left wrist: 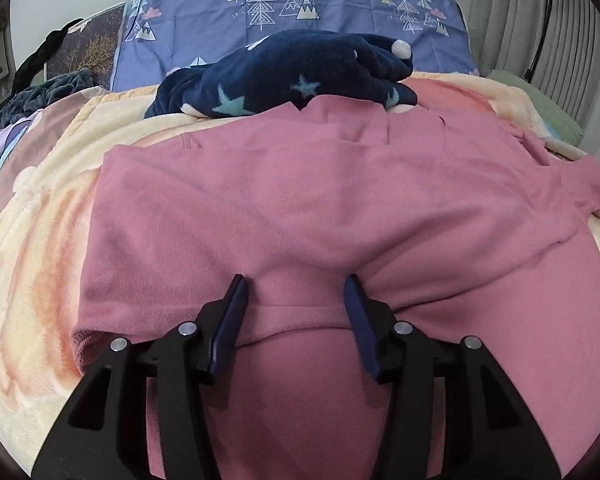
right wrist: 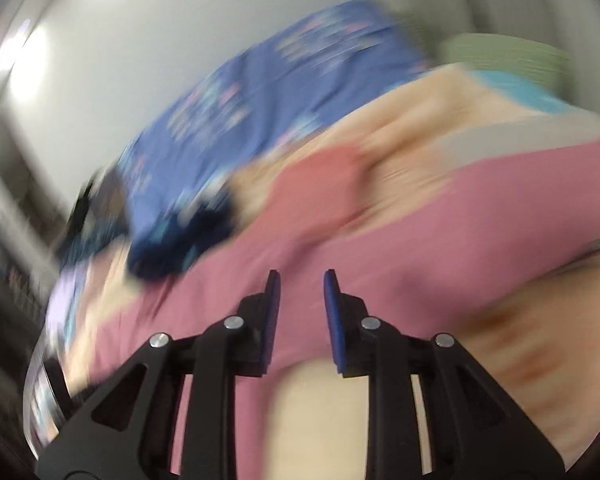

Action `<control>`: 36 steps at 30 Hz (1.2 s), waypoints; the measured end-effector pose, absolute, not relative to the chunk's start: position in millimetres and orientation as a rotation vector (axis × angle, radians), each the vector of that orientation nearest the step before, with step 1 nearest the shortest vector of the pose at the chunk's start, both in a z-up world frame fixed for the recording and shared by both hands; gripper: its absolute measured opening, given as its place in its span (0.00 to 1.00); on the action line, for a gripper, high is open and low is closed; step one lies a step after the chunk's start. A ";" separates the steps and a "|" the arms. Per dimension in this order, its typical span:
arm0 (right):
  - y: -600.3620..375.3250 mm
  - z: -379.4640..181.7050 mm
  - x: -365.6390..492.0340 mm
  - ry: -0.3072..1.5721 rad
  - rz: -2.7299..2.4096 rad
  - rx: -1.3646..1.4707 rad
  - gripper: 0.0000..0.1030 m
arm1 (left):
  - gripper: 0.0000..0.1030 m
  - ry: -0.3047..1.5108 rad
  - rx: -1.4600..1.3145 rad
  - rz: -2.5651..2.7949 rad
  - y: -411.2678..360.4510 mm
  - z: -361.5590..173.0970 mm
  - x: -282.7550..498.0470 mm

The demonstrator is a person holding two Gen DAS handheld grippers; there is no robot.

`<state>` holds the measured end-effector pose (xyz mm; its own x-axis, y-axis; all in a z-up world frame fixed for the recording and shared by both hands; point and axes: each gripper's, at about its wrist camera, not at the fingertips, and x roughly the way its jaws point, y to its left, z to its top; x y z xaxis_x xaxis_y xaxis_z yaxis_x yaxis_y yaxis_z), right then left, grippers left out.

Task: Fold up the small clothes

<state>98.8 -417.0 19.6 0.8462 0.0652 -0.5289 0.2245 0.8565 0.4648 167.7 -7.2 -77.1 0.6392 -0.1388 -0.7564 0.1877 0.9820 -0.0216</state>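
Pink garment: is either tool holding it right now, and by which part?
Neither. The left tool stands open over the pink garment near its folded hem, pads clear. The right tool also shows a bare gap, though that view is blurred.

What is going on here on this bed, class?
A person is folding a pink garment spread on a cream blanket, with a two-finger gripper in each hand. The left gripper stands over a folded-over edge, its jaws open, gripping nothing. The right gripper is over the same garment, jaws apart and empty, though that view is blurred. A navy star-print item lies beyond.
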 end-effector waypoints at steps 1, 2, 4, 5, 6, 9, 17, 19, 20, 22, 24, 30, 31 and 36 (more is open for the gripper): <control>-452.1 25.0 88.7 0.544 -0.154 0.599 0.25 | 0.50 0.856 0.066 -0.184 -7.5 -76.4 166.7; -482.9 28.1 80.0 0.533 -0.218 0.641 0.28 | 0.51 0.855 0.072 -0.181 -9.3 -76.7 166.7; -550.6 27.3 58.3 0.517 -0.367 0.741 0.29 | 0.51 0.853 0.078 -0.178 -8.9 -79.2 168.2; -577.7 22.4 46.6 0.511 -0.406 0.813 0.29 | 0.51 0.853 0.077 -0.178 -8.7 -79.5 168.1; -594.0 18.2 38.5 0.501 -0.416 0.868 0.29 | 0.51 0.853 0.076 -0.178 -8.2 -79.5 168.0; -624.6 2.5 16.1 0.470 -0.393 0.987 0.30 | 0.51 0.853 0.075 -0.178 -7.7 -79.2 166.7; -631.6 -12.0 14.1 0.503 -0.451 1.026 0.24 | 0.51 0.852 0.070 -0.181 -7.4 -79.1 166.3; -628.5 -7.5 14.8 0.507 -0.499 1.026 0.25 | 0.51 0.851 0.067 -0.182 -6.9 -78.9 166.3; -625.5 -5.6 15.4 0.511 -0.518 1.011 0.25 | 0.51 0.851 0.066 -0.183 -6.2 -78.6 166.3; -624.8 -4.4 14.6 0.523 -0.555 0.994 0.25 | 0.51 0.851 0.064 -0.184 -5.9 -78.4 166.1; -623.4 -5.2 14.9 0.517 -0.568 1.015 0.32 | 0.51 0.850 0.061 -0.186 -5.6 -78.3 166.0; -626.4 -9.5 20.6 0.511 -0.590 1.052 0.33 | 0.52 0.849 0.050 -0.193 -4.3 -78.1 166.0; -626.2 -10.3 23.7 0.515 -0.597 1.045 0.33 | 0.52 0.849 0.048 -0.194 -4.1 -78.1 166.0; -613.6 -2.2 36.3 0.453 -0.594 1.014 0.05 | 0.53 0.850 0.044 -0.197 -3.9 -78.0 165.9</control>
<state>36.3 -613.6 -2.2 0.7558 -0.2484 -0.6058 0.6500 0.3956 0.6488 165.9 -3.9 -78.0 0.6430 -0.1547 -0.7501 0.1902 0.9810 -0.0393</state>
